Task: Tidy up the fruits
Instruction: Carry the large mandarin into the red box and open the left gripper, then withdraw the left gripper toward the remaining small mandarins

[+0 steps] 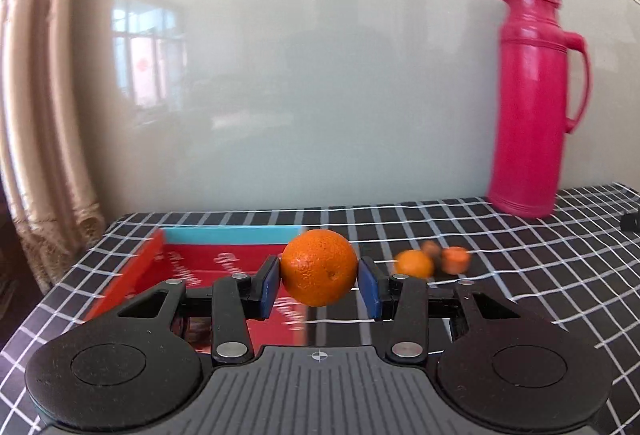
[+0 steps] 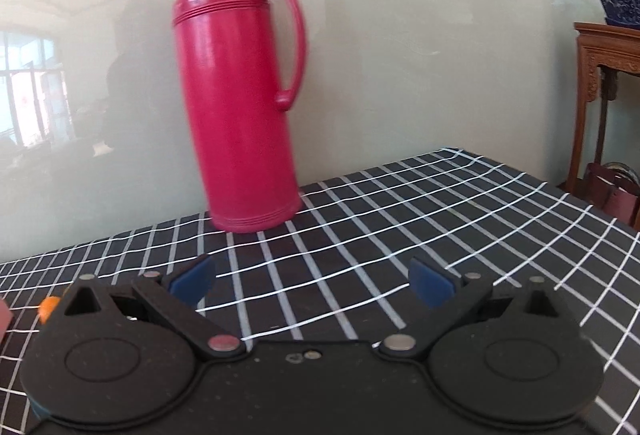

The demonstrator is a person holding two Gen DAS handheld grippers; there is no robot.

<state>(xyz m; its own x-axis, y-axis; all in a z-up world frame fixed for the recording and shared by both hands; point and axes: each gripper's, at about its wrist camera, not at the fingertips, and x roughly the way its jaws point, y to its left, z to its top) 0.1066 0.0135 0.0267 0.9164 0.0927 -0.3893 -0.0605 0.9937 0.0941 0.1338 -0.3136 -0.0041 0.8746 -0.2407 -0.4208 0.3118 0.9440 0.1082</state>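
Red box with a turquoise far wall, lying open toward the left edge of the black-and-white checked tablecloth. Just right of that box's right wall and raised clear of the cloth: big orange, pinched on both flanks by the blue pads of the left gripper. Farther right, resting on the cloth nearer the back edge and blurred: 1 smaller orange, a brownish item behind it too smeared to identify, and a carrot chunk, all close together. Standing upright at the back edge against the pale wall: pink thermos, handle turned rightward. From the right wrist view: right gripper spread wide over bare checked cloth, nothing between its blue pads; same thermos ahead and left of centre; sliver of orange peeking out at the far left.
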